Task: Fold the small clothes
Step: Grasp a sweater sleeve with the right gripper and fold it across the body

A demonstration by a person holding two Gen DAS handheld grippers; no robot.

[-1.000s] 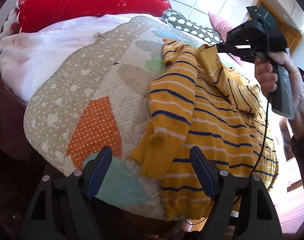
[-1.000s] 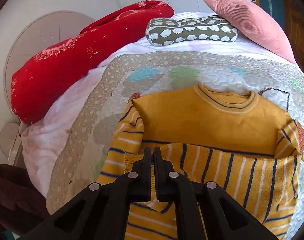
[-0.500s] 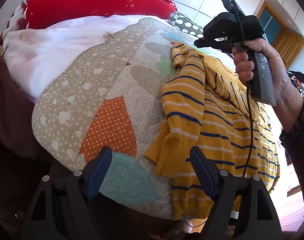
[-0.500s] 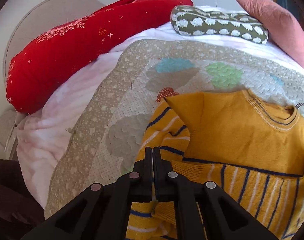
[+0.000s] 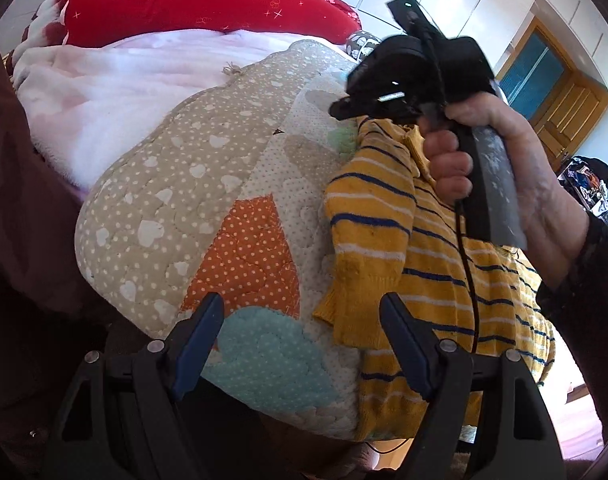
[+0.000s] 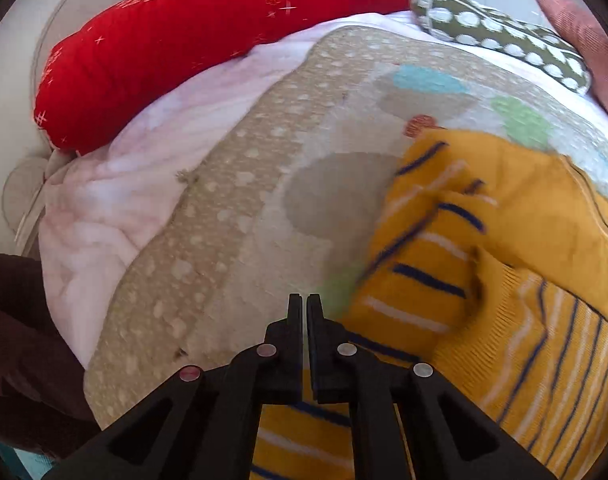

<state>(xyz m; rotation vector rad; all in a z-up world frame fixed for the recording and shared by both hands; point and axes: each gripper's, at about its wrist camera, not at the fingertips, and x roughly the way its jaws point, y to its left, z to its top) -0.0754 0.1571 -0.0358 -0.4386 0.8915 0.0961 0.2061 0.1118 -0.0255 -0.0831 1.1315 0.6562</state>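
Observation:
A yellow sweater [image 5: 388,248] with blue and white stripes lies on a patchwork quilt [image 5: 207,184] on the bed. One sleeve hangs toward the near edge in the left wrist view. My left gripper [image 5: 299,340] is open and empty, low at the quilt's near edge, beside the sleeve cuff. My right gripper [image 6: 305,316] is shut with nothing between its fingers; it hovers over the quilt just left of the sweater [image 6: 484,248]. In the left wrist view it [image 5: 340,109] is above the sweater's shoulder.
A long red bolster [image 6: 191,48] and a pale pink blanket [image 6: 135,184] lie at the back left. A green spotted pillow [image 6: 504,36] and a pink pillow [image 6: 580,28] sit at the head. A wooden door [image 5: 560,92] is at the right.
My right gripper has let go of the sweater fold it was pinching and swung left, off the sweater and over the bare quilt. The left gripper stayed open, shifting slightly.

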